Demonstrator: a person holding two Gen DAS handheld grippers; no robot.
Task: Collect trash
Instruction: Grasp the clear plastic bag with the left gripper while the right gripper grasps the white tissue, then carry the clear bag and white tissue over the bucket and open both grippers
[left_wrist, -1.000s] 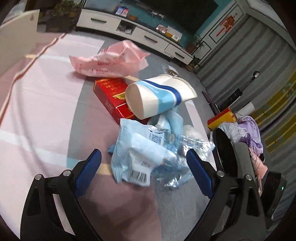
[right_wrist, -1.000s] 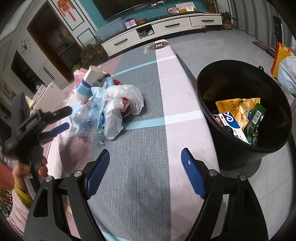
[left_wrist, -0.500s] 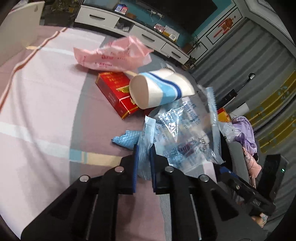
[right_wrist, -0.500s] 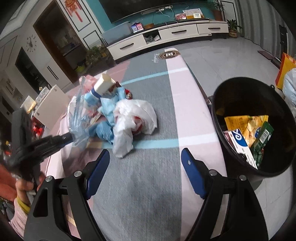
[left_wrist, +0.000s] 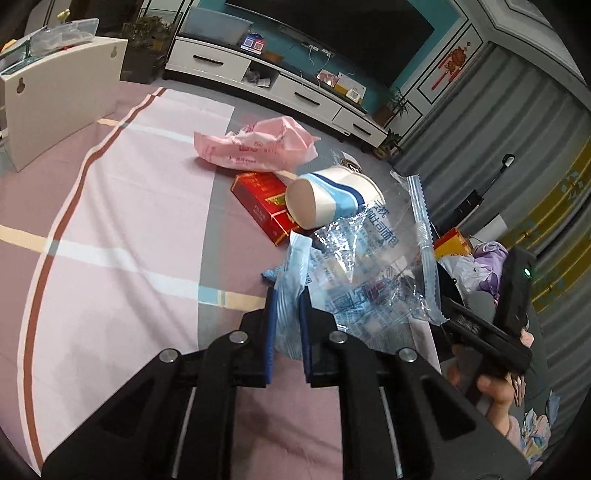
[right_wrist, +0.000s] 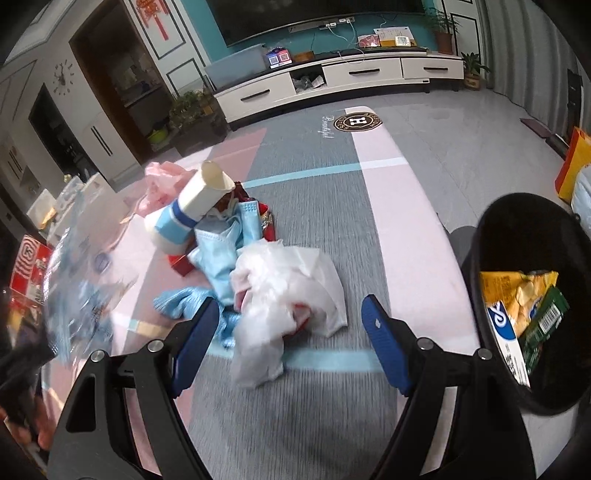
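My left gripper (left_wrist: 288, 299) is shut on a clear blue-printed plastic wrapper (left_wrist: 365, 266), lifted off the table; that wrapper (right_wrist: 74, 280) shows blurred at the left of the right wrist view. Behind it lie a paper cup (left_wrist: 328, 199), a red box (left_wrist: 262, 199) and a pink wrapper (left_wrist: 258, 144). My right gripper (right_wrist: 288, 325) is open above a white plastic bag (right_wrist: 288, 291). Beside the bag lie blue face masks (right_wrist: 225, 240) and the cup (right_wrist: 192, 210).
A black bin (right_wrist: 532, 295) holding snack packets stands at the table's right edge. The table wears a pink and grey cloth (left_wrist: 129, 221). A white board (left_wrist: 55, 99) stands at the far left. A hand (left_wrist: 495, 395) grips the right tool.
My left gripper shut on the clear wrapper and lifted it away from the pile. My right gripper moved left from beside the bin to over the white bag, staying open.
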